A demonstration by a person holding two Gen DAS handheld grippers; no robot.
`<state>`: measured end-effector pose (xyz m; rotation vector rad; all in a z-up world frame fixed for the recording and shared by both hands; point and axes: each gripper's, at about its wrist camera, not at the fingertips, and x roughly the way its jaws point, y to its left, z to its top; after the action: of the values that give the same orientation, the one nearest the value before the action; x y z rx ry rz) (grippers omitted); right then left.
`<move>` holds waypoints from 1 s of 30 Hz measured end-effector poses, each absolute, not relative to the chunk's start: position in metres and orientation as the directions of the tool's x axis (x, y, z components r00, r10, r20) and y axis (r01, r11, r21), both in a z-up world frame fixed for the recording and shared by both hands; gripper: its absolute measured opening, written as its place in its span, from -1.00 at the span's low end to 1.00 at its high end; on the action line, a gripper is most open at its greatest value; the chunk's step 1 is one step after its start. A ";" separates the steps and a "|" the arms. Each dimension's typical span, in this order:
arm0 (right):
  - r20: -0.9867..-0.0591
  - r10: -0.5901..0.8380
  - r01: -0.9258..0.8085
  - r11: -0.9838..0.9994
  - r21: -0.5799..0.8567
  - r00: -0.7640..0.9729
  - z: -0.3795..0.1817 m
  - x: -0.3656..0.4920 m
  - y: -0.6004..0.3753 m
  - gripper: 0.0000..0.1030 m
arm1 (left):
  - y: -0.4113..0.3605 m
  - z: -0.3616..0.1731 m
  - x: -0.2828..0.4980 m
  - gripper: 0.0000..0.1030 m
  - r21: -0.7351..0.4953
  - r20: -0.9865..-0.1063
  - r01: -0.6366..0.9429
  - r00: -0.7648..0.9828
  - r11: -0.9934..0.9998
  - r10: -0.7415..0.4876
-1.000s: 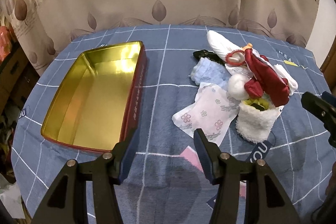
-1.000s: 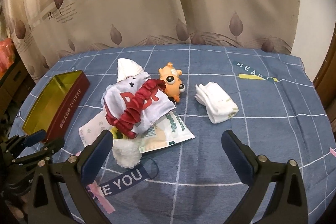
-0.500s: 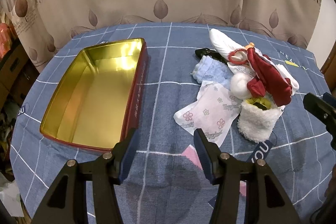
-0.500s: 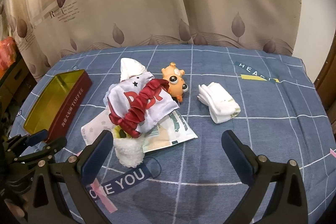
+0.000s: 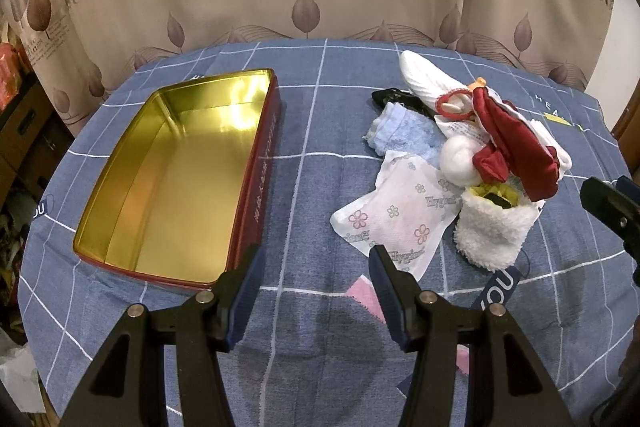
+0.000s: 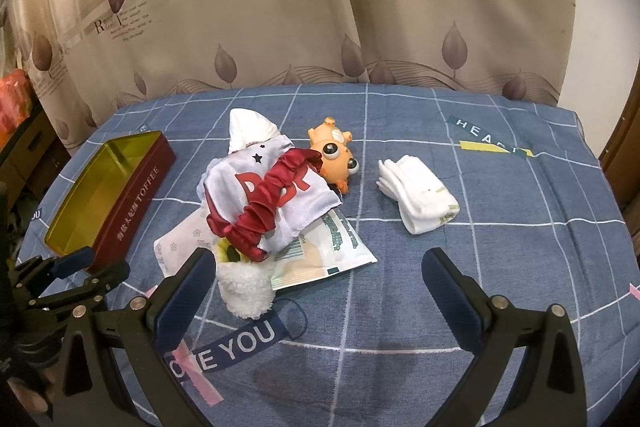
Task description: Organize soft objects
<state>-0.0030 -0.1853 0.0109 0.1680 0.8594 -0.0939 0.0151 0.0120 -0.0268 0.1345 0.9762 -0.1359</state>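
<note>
Left tongs (image 5: pixel 314 259) and right tongs (image 6: pixel 318 265) both stand apart, holding nothing, above the table (image 6: pixel 500 227). The pile of soft things (image 6: pixel 272 195) hides most of a black item (image 5: pixel 394 97) at its far side.

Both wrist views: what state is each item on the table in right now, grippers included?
Toffee tin: lid off, empty.
Red scrunchie: draped over the white printed cloth.
White socks: folded, lying apart from the pile.
Orange toy: on its back.
Left gripper: open, empty.
Right gripper: open, empty.

Leaf-print curtain (image 6: pixel 360 27) behind; blue grid-pattern tablecloth (image 6: pixel 500 227); cardboard boxes (image 5: pixel 24 131) left.
</note>
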 end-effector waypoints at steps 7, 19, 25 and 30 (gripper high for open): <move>-0.760 -0.013 0.149 0.983 0.110 0.649 0.011 -0.003 -0.185 0.99 | 0.012 -0.027 0.016 0.08 0.053 -0.832 0.179 0.552 0.982 -0.056; -0.766 -0.025 0.152 0.984 0.095 0.642 0.008 -0.005 -0.187 0.99 | 0.011 -0.031 0.017 0.08 0.056 -0.839 0.198 0.541 0.979 -0.061; -0.771 -0.035 0.178 0.979 0.102 0.635 0.003 -0.006 -0.199 0.99 | 0.003 -0.039 0.022 0.08 0.043 -0.848 0.293 0.517 0.955 -0.121; -0.773 -0.033 0.195 0.974 0.118 0.633 -0.002 -0.007 -0.209 0.99 | -0.010 -0.048 0.033 0.08 0.000 -0.855 0.394 0.477 0.919 -0.204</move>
<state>-0.0068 -0.2092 -0.0019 0.1980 0.8768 -0.1314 0.0333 -0.0102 -0.0476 0.2080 1.0107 -0.3688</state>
